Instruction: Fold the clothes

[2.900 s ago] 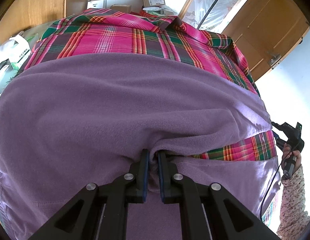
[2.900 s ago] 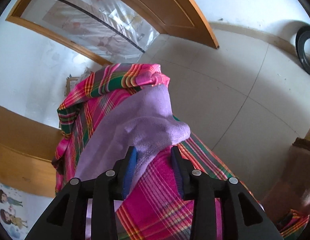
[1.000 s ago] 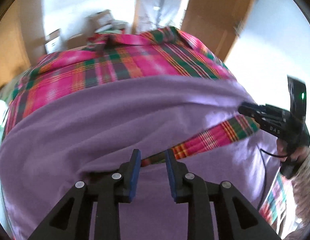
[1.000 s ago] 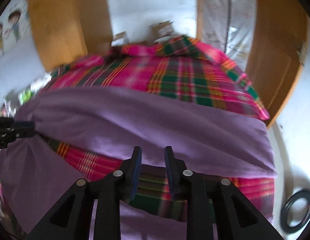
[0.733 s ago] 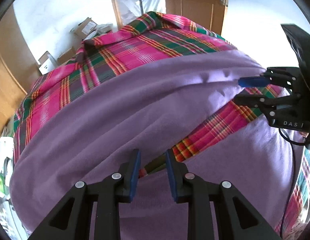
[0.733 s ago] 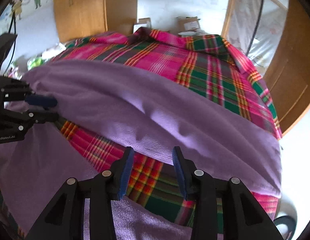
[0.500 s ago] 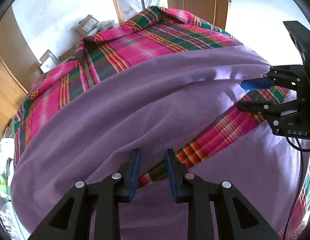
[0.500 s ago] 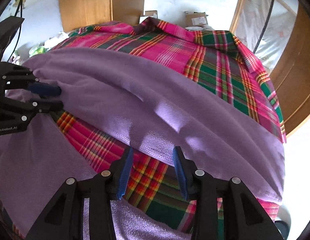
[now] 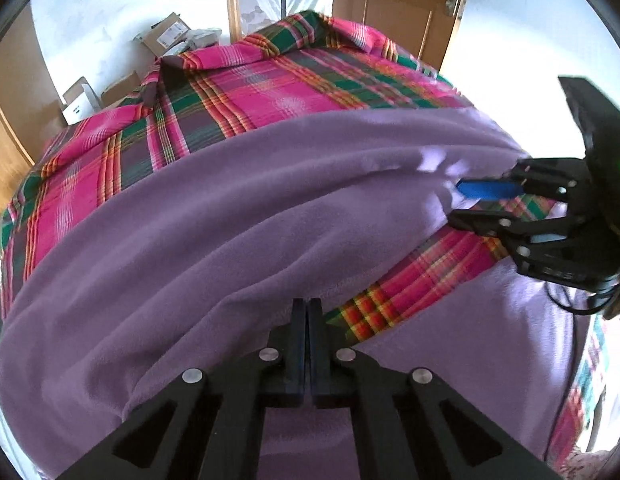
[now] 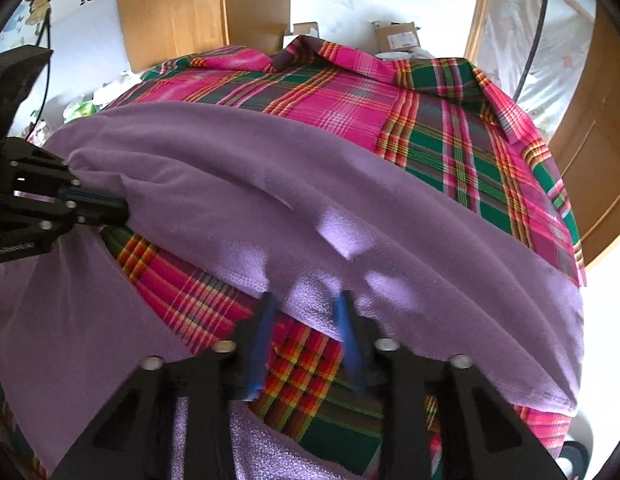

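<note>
A purple fleece garment [image 9: 230,220] lies spread over a bed covered by a pink and green plaid sheet [image 9: 270,88]. Its far part is folded back, and a strip of plaid shows between the fold and the near layer. My left gripper [image 9: 308,308] is shut, with its tips at the hem of the folded layer. In the right wrist view the same left gripper [image 10: 124,208] pinches the fleece [image 10: 270,184] at its left end. My right gripper [image 10: 306,316] is open, blurred, with the hem between its blue pads. From the left wrist view, the right gripper [image 9: 455,200] straddles the right corner.
Cardboard boxes [image 9: 166,36] sit against the white wall behind the bed, next to a wooden door [image 9: 405,8]. A wooden wardrobe [image 10: 170,8] stands at the back left. A dark ring [image 10: 573,456] lies on the floor at the bed's right.
My left gripper was open and has shut at the folded hem. The right gripper has moved forward, so the hem now sits between its open fingers.
</note>
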`<state>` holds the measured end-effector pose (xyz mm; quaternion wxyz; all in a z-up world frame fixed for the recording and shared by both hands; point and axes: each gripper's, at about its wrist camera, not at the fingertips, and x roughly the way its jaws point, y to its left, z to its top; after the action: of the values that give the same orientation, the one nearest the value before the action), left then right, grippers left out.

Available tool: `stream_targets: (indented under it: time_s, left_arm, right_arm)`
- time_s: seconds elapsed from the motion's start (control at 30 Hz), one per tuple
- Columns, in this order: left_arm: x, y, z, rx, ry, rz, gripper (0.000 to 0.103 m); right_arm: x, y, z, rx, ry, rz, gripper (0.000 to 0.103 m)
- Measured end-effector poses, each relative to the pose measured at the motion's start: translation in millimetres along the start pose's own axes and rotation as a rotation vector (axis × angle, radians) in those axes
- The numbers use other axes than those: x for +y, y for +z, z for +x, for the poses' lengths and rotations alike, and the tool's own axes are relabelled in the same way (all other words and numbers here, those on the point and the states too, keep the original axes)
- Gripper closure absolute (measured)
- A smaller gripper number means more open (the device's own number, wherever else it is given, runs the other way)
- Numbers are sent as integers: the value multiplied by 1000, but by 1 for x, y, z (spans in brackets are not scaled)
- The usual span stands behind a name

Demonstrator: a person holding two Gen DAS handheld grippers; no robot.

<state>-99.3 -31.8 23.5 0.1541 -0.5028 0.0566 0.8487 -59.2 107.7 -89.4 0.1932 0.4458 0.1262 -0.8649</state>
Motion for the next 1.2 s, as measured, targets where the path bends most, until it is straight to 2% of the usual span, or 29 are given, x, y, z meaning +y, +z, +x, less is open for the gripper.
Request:
stream_targets:
  time_s: [0.03,0.1,0.47,0.57,0.67,0.77,0.9,1.2]
  left_arm:
    - [2,-1,-3,-7,-12,-8,103]
    - [6,-3,-9,-16,-23,-26,103]
    - [12,-12,-13,-8,-55,-73,103]
    - [14,-7,-13,-14,-68,-101,99]
    - [16,-4,-10,-9,-57,-114,90]
    - [18,-4,-5,9,-22,-106,86]
    - [23,-6,-10,-3,-18,-111,86]
    - [51,-17,-42,-74,-101,-259,85]
  right_arm:
    - [0,0,0,1,-6,0,93]
    - [1,0,-2,3,-18,5,96]
    - [8,-12,-30,7,24,15,98]
    - [9,-15,-22,39,31,20,98]
    - [10,-15,-16,54,23,24,97]
    - [3,-14,-17,59,59,75,95]
    - [15,-12,-33,-25,77,46,79]
    - [66,11,-22,-61,111,-111,76]
